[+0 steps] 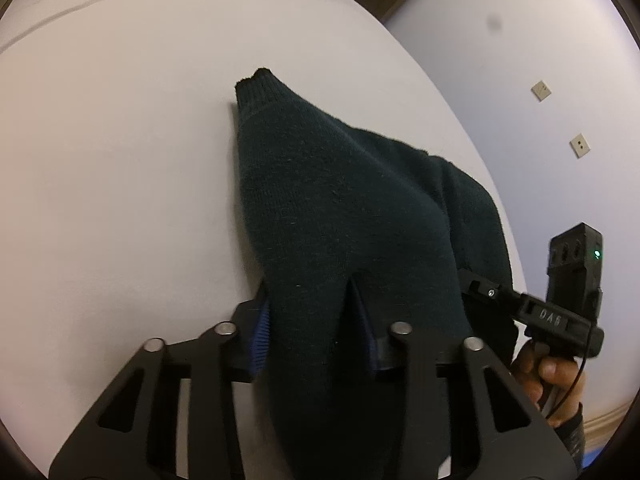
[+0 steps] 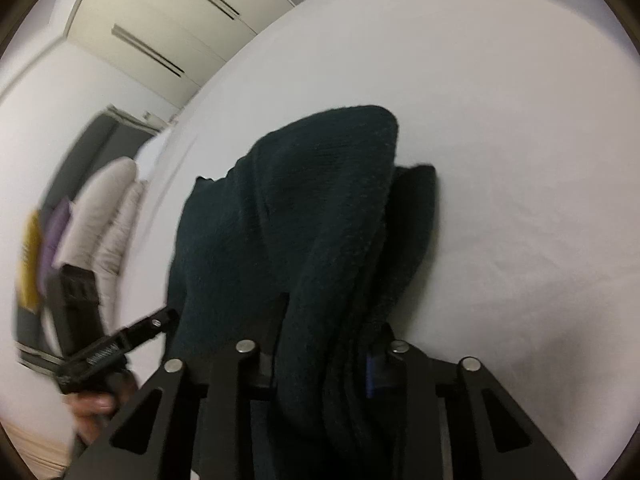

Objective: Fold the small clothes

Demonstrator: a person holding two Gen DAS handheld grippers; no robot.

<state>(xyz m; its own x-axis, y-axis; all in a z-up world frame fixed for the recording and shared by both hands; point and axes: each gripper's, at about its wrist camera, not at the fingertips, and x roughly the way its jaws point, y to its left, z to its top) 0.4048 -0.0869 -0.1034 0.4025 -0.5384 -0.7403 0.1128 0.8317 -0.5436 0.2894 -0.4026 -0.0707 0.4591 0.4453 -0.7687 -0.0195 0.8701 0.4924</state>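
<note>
The left gripper [image 1: 316, 320] and the right gripper [image 2: 324, 344] each clamp a bunch of the dark green sweater [image 1: 340, 208]. The sweater drapes from both down onto the white bed [image 1: 120, 160].

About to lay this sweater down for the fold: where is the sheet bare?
Bare white sheet lies left of the dark green sweater in the left view, and right of it in the right view. It is crowded between the left tongs and right tongs, both clamped on knit.
</note>
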